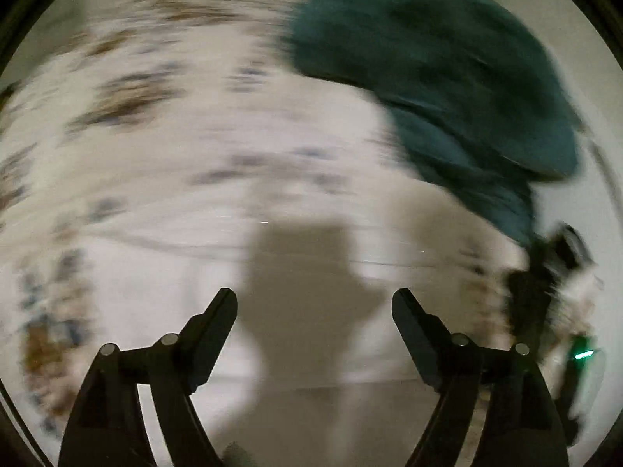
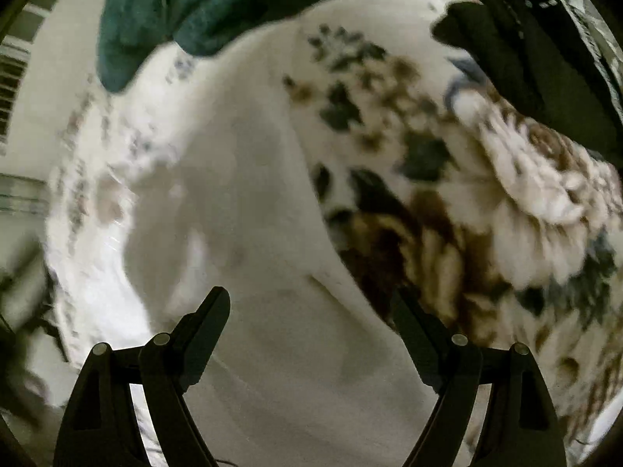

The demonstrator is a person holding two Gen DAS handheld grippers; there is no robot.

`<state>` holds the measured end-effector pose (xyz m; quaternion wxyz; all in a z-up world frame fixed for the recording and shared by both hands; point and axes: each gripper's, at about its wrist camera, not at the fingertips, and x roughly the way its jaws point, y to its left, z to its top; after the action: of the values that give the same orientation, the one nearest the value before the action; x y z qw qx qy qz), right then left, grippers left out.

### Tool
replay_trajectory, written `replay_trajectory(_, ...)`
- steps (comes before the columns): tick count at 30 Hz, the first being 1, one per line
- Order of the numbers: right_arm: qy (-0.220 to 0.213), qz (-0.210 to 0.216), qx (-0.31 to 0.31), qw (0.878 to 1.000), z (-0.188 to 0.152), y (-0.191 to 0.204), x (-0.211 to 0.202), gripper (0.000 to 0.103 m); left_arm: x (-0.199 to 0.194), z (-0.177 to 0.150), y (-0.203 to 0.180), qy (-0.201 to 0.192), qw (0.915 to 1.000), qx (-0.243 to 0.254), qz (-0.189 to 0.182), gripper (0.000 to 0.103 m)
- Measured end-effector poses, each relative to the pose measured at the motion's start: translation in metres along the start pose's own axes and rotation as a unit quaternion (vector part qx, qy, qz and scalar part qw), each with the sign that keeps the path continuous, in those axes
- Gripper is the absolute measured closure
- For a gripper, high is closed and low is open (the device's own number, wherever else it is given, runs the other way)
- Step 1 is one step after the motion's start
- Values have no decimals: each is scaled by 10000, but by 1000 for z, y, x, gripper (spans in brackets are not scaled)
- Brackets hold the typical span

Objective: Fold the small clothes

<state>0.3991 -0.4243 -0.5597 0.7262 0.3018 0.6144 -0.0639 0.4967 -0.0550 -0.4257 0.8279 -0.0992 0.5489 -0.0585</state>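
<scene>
A white garment [image 2: 249,233] lies spread on a floral blanket [image 2: 506,202]; it also shows in the left wrist view [image 1: 296,350], blurred by motion. A dark teal garment [image 1: 447,78] lies crumpled beyond it, at the upper right in the left wrist view and at the top in the right wrist view [image 2: 187,4]. My left gripper [image 1: 314,303] is open and empty above the white cloth, its shadow falling between the fingers. My right gripper [image 2: 311,303] is open and empty above the white garment.
A dark garment [image 2: 525,46] lies at the upper right of the right wrist view. The other gripper's body [image 1: 553,303], with a green light, shows at the right edge of the left wrist view. A wall and floor edge [image 2: 23,78] lie to the left.
</scene>
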Motion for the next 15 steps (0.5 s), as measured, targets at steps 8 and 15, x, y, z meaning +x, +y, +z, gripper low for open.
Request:
replay_trajectory(8,35,-7,-232,9997,36,41,41,28,3,-29,166,240,9796,-1170,1616,22)
replay_trajectory(15,-698,-1000,-833,9890,39,65,29,94,25,-28,185,266,9779,-1489,1446,22)
